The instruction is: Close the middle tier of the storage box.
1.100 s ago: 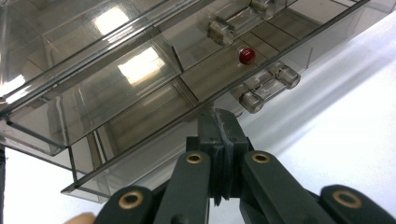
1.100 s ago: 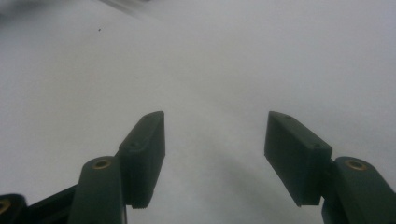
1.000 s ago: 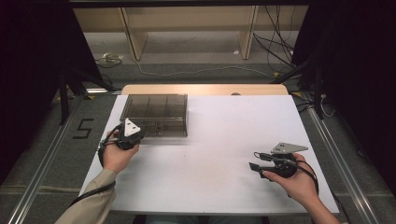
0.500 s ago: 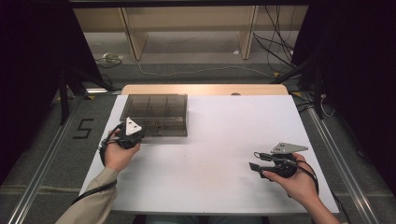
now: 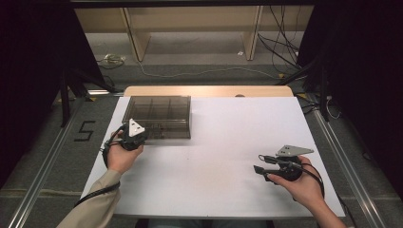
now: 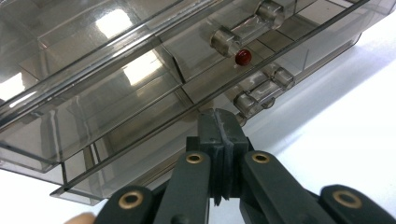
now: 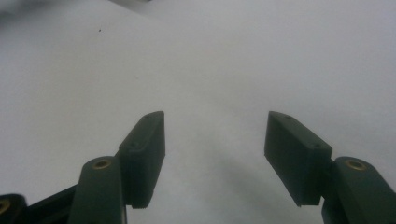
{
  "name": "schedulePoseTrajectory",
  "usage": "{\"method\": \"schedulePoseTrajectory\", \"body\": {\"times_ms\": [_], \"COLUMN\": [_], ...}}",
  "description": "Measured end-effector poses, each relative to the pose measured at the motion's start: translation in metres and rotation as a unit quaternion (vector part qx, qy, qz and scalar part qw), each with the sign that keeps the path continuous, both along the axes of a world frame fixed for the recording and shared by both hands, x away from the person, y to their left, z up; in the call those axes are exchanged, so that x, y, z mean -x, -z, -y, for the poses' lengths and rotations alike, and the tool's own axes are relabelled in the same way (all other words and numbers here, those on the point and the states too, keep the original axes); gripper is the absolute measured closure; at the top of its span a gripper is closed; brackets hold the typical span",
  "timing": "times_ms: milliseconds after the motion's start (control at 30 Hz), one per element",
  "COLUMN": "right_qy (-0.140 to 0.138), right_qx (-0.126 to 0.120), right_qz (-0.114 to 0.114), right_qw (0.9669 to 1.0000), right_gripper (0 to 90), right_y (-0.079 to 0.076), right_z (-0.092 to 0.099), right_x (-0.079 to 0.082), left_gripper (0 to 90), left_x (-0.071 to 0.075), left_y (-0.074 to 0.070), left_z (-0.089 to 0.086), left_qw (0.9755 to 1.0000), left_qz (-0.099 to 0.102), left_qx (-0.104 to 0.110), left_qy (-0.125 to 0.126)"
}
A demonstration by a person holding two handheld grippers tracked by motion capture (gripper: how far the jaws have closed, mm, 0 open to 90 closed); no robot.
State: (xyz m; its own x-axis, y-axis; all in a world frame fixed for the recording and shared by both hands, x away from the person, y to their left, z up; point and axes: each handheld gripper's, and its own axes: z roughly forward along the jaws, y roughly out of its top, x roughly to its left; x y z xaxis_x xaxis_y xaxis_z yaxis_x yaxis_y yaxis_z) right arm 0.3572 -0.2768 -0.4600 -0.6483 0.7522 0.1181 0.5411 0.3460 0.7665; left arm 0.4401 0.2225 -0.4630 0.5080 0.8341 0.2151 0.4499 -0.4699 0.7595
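We look down on a white table [image 5: 223, 142] with a strip of bare wood along its far edge. Beyond it the grey floor carries loose cables [image 5: 199, 72] and the legs of a wooden frame [image 5: 135, 40]; a black "5" [image 5: 85, 130] is marked on the floor to the left, beside a metal rail [image 5: 45, 178].

On the far left part of the table sits a smoky clear plastic compartment box [image 5: 159, 116], its dividers visible through the walls. In the left gripper view its near wall shows moulded hinge barrels [image 6: 261, 93] and a small red bead [image 6: 243, 57] inside one compartment.

Our left gripper [image 5: 133, 137] sits at the box's near left corner, touching or almost touching it. In its own view the left gripper's [image 6: 223, 135] jaws are pressed together right against the box's lower edge; we cannot tell whether anything thin is pinched between them.

Our right gripper [image 5: 260, 170] rests low over the near right of the table, well apart from the box. The right gripper's [image 7: 215, 140] jaws stand wide apart over bare white surface.
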Motion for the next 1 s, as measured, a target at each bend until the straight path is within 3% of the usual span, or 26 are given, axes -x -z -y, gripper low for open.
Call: {"method": "schedulePoseTrajectory", "body": {"times_ms": [1000], "right_qy": [0.0], "right_qx": [0.0], "right_qz": [0.001], "right_qw": [1.0], "right_gripper": [38.8], "right_y": [0.0], "right_z": [0.0001], "right_x": [0.0], "left_gripper": [89.5], "left_x": [-0.0037], "left_y": [0.0008], "left_z": [0.0035], "left_qw": [1.0], "left_qz": [-0.001], "left_qx": [0.002], "left_qy": [-0.001]}}
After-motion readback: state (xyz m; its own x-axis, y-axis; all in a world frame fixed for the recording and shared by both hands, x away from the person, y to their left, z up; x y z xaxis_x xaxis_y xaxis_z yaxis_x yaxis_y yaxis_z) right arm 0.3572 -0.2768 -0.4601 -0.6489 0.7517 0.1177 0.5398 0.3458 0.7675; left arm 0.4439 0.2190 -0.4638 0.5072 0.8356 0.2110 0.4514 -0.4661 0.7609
